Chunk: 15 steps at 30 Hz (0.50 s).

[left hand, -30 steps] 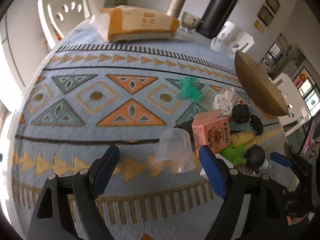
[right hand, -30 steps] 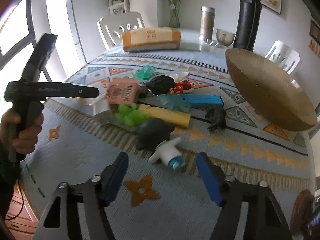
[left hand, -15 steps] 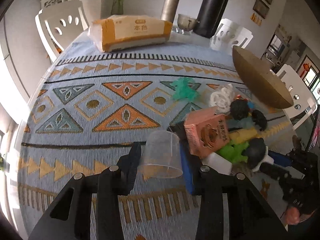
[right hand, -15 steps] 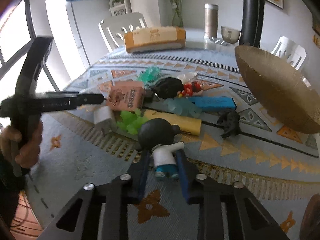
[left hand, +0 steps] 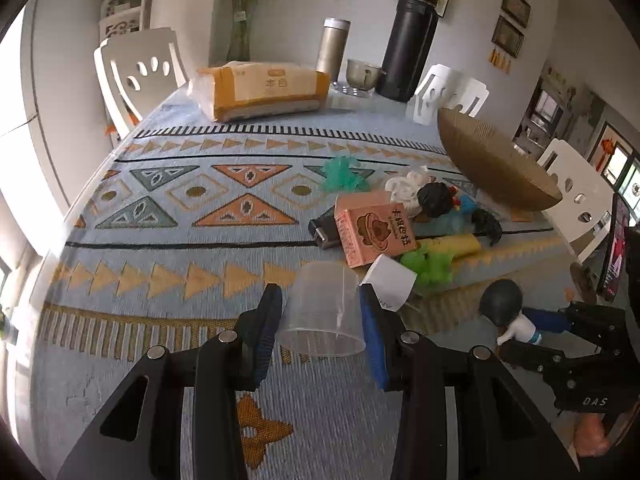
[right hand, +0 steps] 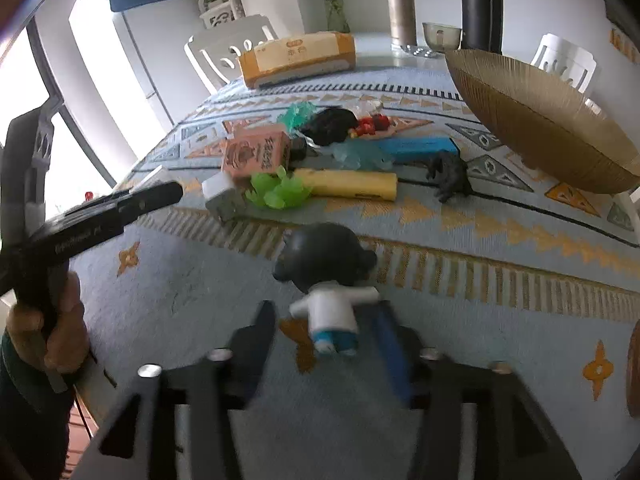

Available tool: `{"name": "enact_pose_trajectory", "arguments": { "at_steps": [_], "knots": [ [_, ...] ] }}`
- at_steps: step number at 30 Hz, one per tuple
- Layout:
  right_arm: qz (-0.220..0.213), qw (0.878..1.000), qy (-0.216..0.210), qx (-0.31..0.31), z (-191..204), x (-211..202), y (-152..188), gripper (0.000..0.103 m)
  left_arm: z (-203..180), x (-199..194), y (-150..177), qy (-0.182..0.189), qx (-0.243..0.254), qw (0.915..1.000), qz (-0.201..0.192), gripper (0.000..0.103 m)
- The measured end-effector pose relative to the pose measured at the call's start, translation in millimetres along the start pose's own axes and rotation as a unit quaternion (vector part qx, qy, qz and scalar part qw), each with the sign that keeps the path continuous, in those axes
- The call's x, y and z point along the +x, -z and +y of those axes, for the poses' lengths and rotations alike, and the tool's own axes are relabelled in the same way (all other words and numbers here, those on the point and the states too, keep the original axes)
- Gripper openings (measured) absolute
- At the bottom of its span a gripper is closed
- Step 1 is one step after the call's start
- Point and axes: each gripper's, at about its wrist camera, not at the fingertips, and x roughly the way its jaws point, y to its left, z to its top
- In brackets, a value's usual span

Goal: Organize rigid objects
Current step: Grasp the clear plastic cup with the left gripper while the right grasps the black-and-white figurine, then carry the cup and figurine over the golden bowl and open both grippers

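The left claw (left hand: 320,322) grips a clear plastic cup (left hand: 323,312) (mouth toward the camera). The right claw (right hand: 326,334) is opening around a black-haired figurine (right hand: 330,276), its pads clear of it.

Far end of the table: an orange tissue pack (left hand: 264,90) lies across the patterned cloth (left hand: 168,208), with a steel flask (left hand: 333,50), a small metal cup (left hand: 362,74) and a tall black thermos (left hand: 408,42) lined up beside it. White chairs (left hand: 138,70) ring the table.
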Motion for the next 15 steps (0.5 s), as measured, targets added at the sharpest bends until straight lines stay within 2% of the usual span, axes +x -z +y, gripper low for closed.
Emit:
{"name": "enact_pose_trajectory", "arguments": {
  "at_steps": [3, 8, 11, 15],
  "knots": [
    [-0.004, 1.000, 0.017, 0.022, 3, 6, -6, 0.054, 1, 1, 1, 0.001, -0.001, 1.0000, 0.003, 0.036],
    [-0.038, 0.999, 0.031, 0.009, 14, -5, -2, 0.022, -2, 0, 2, -0.009, 0.004, 1.0000, -0.002, 0.036],
    [-0.062, 0.998, 0.029, -0.005, 21, -28, 2, 0.022, -8, -6, 0, -0.019, 0.009, 0.9997, -0.014, 0.036],
    [-0.109, 0.993, 0.048, 0.010, 2, -72, -9, 0.021, -35, -33, -22, 0.007, 0.031, 0.9982, -0.051, 0.036]
  ]
}}
